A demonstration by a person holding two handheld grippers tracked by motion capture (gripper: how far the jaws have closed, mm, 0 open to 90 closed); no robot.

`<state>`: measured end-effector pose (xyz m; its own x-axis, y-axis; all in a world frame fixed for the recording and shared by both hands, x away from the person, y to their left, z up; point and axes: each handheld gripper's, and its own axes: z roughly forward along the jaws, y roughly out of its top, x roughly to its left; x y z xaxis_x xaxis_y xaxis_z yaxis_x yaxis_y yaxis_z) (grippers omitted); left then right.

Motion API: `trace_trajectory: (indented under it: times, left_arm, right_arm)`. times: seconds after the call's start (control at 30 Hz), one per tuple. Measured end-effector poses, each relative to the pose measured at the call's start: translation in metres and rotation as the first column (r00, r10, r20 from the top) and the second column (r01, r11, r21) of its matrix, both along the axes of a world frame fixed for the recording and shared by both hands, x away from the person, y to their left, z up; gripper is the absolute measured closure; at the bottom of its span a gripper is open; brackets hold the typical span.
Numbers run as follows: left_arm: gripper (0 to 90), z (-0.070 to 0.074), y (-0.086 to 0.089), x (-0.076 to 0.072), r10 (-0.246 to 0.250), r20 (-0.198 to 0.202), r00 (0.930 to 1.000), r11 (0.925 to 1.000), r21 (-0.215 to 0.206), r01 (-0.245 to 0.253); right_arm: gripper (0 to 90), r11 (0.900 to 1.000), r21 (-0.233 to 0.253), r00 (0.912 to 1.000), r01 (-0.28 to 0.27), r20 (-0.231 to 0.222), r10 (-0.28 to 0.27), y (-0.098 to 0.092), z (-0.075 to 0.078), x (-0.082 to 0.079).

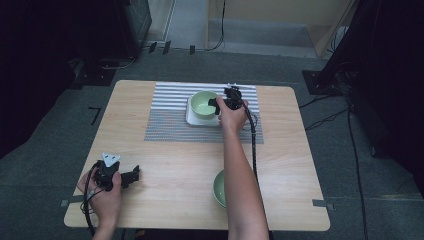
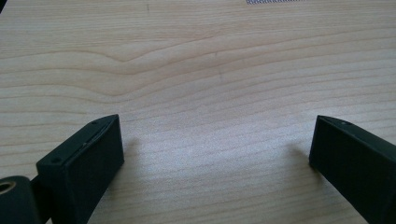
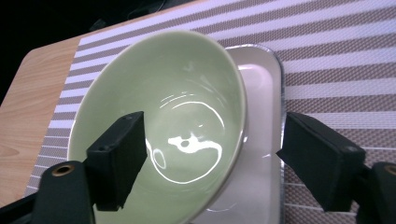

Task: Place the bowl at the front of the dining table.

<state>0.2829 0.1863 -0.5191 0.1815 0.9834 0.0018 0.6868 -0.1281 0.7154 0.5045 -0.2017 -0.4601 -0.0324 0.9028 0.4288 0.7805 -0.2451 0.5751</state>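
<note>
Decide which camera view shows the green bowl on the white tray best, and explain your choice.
The right gripper view: the green bowl is close, its glossy inside and rim plain, sitting on the white tray, with the right gripper open astride its rim. The high view shows the bowl small and far off. The left gripper view faces bare table.

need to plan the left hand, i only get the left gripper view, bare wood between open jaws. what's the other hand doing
Observer: The right gripper is at the green bowl on the white tray, far side of the table.
Operator: gripping it?
Observer: No. In the right gripper view its jaws are open, one over the inside of the bowl, the other outside its rim over the tray.
Operator: anything else on the table
Observer: A second green bowl at the near edge, partly hidden by the right forearm.
Operator: what's under the tray
Observer: A striped placemat.
</note>
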Motion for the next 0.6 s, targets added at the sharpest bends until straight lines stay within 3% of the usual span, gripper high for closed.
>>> trace_trajectory:
  times: [0.03,0.13,0.3,0.43,0.6]
  left_arm:
    - [2.6,0.000,0.000,0.000,0.000,0.000,1.0000,1.0000,0.000,0.000]
    - [2.6,0.000,0.000,0.000,0.000,0.000,1.0000,1.0000,0.000,0.000]
    - [2.6,0.000,0.000,0.000,-0.002,0.000,1.0000,1.0000,0.000,0.002]
    - [2.6,0.000,0.000,0.000,-0.002,0.000,1.0000,1.0000,0.000,0.002]
    - [2.6,0.000,0.000,0.000,-0.002,0.000,1.0000,1.0000,-0.001,0.002]
  right_arm:
    - [22.3,1.000,-0.010,1.0000,0.008,0.001,-0.008,0.000,0.002,-0.002]
    - [15.1,1.000,0.019,0.9992,-0.015,0.037,0.014,-0.006,0.011,-0.009]
    - [16.5,0.997,0.029,0.9970,-0.067,0.041,0.065,-0.012,0.017,-0.018]
    - [16.4,0.994,0.018,0.9942,-0.106,0.019,0.105,-0.017,0.018,-0.024]
    - [14.8,0.991,0.023,0.9892,-0.135,0.061,0.133,-0.030,0.024,-0.039]
